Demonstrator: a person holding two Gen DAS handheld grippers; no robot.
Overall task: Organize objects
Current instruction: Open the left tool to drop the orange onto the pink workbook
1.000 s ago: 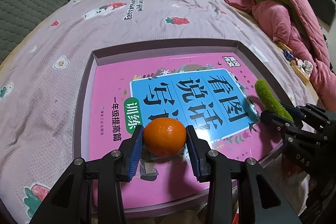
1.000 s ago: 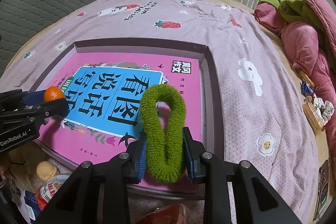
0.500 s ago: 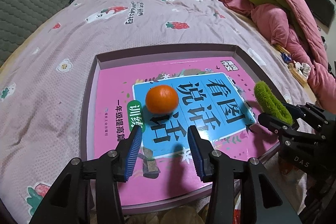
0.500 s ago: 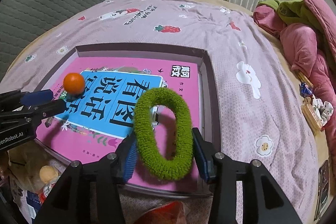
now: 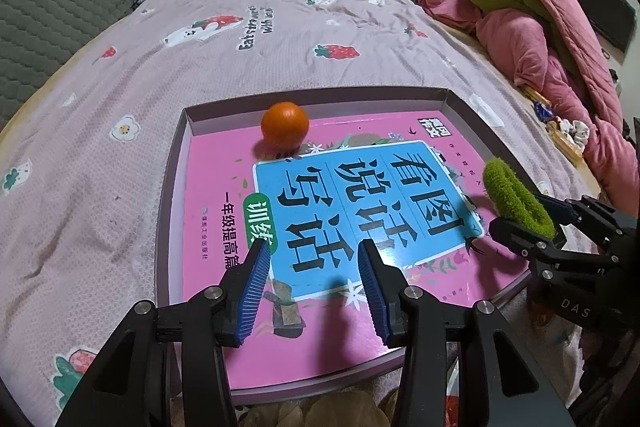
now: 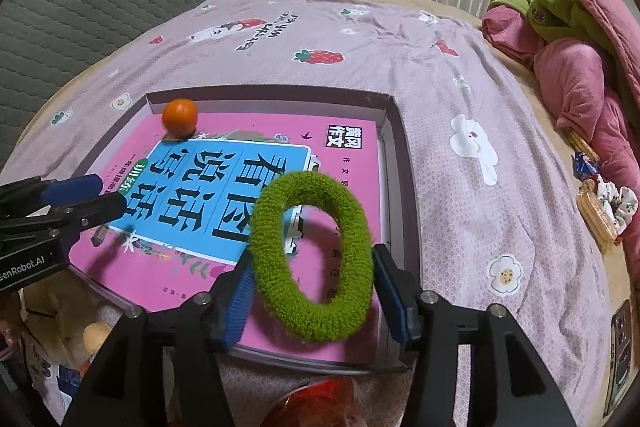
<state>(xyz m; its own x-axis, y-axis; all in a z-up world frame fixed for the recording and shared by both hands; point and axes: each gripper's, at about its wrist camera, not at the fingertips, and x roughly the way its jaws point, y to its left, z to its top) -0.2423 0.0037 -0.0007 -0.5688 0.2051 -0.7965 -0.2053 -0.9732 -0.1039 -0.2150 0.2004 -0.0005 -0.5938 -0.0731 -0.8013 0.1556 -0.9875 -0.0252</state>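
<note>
A shallow purple tray point(image 5: 320, 97) lies on the bed and holds a pink book point(image 5: 208, 187). An orange point(image 5: 285, 125) rests on the book near the tray's far left corner, well ahead of my left gripper point(image 5: 314, 251), which is open with nothing between its blue pads. My right gripper point(image 6: 314, 259) is at the tray's near right corner, its jaws opening. The green scrunchie point(image 6: 272, 227) stands between its pads as a wide ring, touches both of them and is propped above the book. The left wrist view shows the scrunchie point(image 5: 512, 195) sticking up from that gripper point(image 5: 532, 223).
The bed has a lilac strawberry-print sheet point(image 6: 460, 87). Pink and green quilts point(image 5: 520, 39) are heaped at the right, with snack packets point(image 6: 596, 211) beside them. A grey cushion point(image 6: 100, 7) stands at the back left. A red bag point(image 6: 320, 403) lies below the front edge.
My left gripper let go of the orange, which rolled to the tray's far left corner. My right gripper's jaws widened and the squashed scrunchie sprang out into a ring.
</note>
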